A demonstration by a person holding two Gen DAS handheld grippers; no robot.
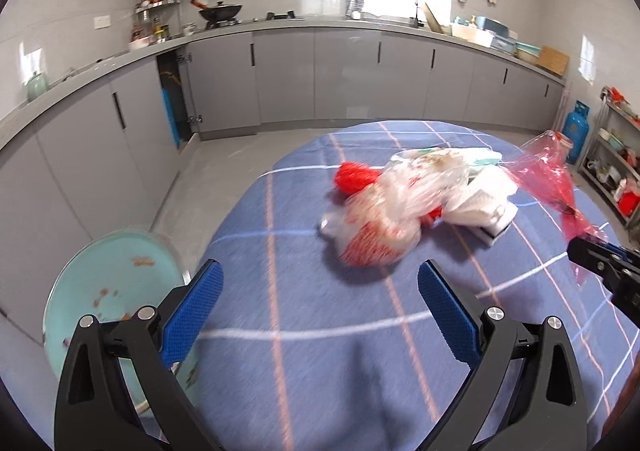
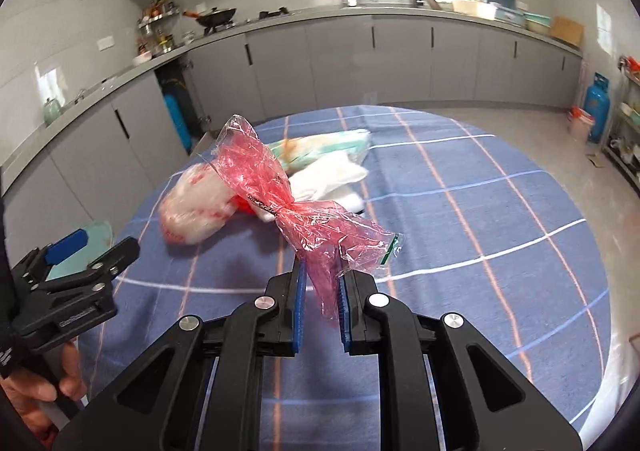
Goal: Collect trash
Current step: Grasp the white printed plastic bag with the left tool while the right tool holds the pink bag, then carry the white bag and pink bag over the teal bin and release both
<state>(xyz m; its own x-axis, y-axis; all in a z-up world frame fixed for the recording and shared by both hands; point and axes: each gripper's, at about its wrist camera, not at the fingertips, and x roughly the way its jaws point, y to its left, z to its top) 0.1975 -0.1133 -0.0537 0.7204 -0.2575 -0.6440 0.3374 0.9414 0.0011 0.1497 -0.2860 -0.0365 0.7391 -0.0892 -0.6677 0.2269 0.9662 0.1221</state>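
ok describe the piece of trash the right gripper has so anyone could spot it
Start at the round table under the blue checked cloth. Above its near side, the right gripper pinches a crinkled, see-through pink plastic wrapper, knotted mid-length. Unlike the white and red trash pile behind, it hangs off the cloth.

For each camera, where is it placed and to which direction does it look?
Left wrist: on the left claw, open, looking across the blue checked table at the trash pile; the right claw shows at the right edge.
Right wrist: on the right claw, shut on a red plastic wrapper; a hand shows lower left.
Both share table, pile, wrapper and kitchen counter.
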